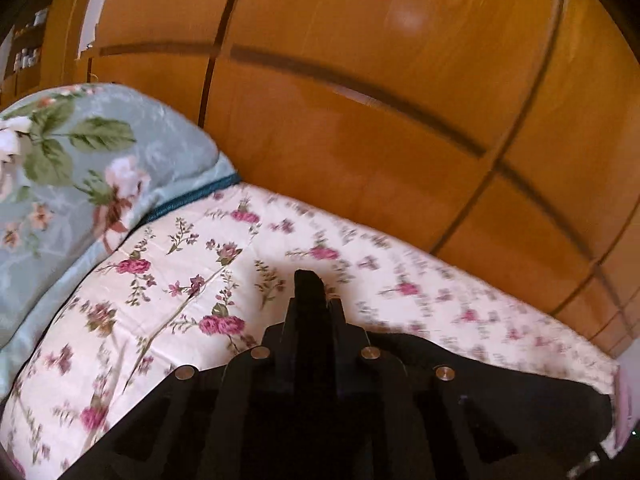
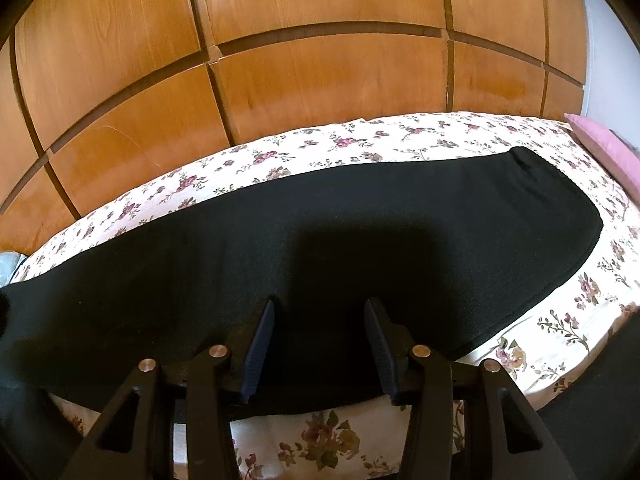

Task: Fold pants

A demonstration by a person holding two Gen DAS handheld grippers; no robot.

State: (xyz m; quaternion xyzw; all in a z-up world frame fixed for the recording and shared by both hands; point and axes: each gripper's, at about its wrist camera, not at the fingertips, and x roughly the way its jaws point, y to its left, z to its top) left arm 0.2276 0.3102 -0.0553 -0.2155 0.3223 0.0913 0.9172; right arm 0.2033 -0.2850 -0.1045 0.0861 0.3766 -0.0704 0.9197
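A: The black pants [image 2: 360, 216] lay stretched flat across the floral bedsheet [image 2: 344, 140], their wide end near the pink pillow [image 2: 612, 144].

B: And the right tongs [image 2: 320, 344]?

A: Released, the two pads apart over the pants' near edge, nothing pinched.

B: The left tongs [image 1: 310, 280]?

A: Clenched, fingers together above the sheet. Whether any fabric was caught there, I couldn't tell. A green floral quilt [image 1: 80, 168] sat left, wooden wardrobe doors [image 1: 360, 120] behind.
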